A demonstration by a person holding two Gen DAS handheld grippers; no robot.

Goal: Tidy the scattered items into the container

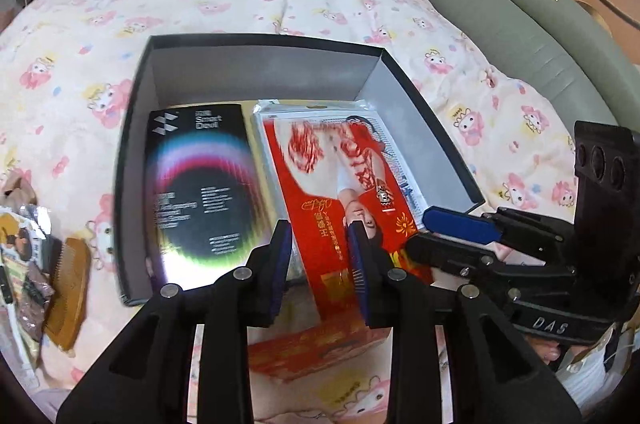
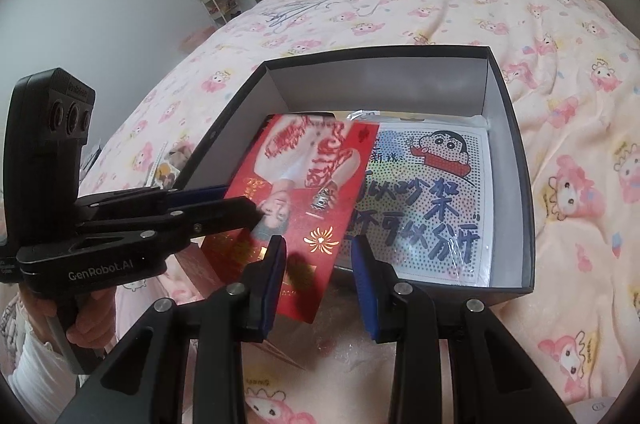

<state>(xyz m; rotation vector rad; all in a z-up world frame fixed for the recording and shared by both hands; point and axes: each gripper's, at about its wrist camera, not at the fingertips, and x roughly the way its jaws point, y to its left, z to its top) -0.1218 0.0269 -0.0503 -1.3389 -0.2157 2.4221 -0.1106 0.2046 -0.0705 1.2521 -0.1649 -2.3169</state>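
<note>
I saw my left claw (image 1: 320, 256) spread around the red packet (image 1: 340, 184), which lay tilted over the box (image 1: 136, 128) rim; my right claw (image 2: 320, 280) stood spread, gripping nothing

Red packet (image 2: 296, 192), black box (image 2: 516, 160), pink-cartoon quilt (image 2: 580, 104).

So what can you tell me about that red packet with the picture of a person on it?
The red packet is a flat, glossy card or envelope, red with gold print, a gold firework motif and a photo of a person. It lies tilted over the near rim of the dark box, its far end inside on a plastic-wrapped cartoon sheet, its near end sticking out over the bedspread. The left gripper straddles it with jaws apart; whether its pads still touch is unclear.
</note>
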